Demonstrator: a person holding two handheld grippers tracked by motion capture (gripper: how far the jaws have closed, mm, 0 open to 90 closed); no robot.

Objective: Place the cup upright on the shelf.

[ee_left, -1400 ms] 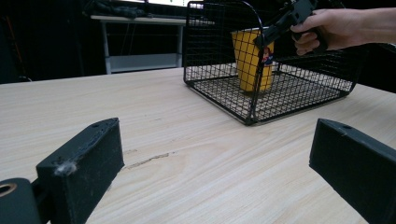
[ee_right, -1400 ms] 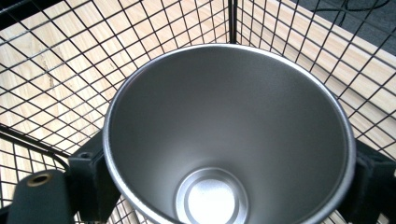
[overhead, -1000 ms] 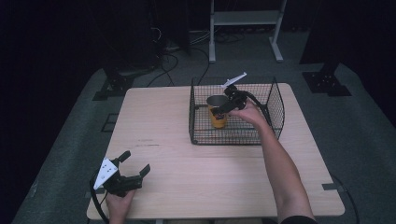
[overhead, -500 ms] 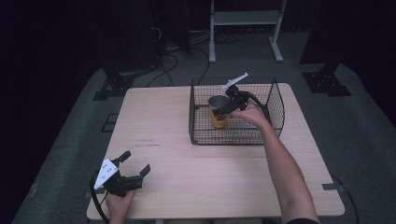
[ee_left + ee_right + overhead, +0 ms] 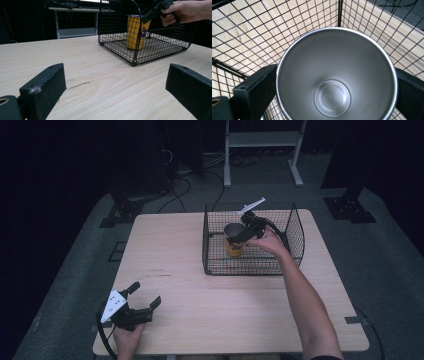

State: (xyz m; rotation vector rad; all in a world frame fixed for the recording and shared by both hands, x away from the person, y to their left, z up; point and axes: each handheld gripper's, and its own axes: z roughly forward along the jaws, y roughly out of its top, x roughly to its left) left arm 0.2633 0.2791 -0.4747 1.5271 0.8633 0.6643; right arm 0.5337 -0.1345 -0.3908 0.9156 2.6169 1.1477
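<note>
right tool (image 5: 239, 236) straddling yellow cup (image 5: 136, 32), steel inside (image 5: 337, 82)

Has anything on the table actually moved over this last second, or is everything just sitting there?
Hardly anything visibly changed. The right gripper remains around the yellow metal cup, which stands upright inside the black wire basket as before; whether the jaws actually press on it I cannot tell. The left gripper still rests open near the front left corner of the wooden table.
</note>
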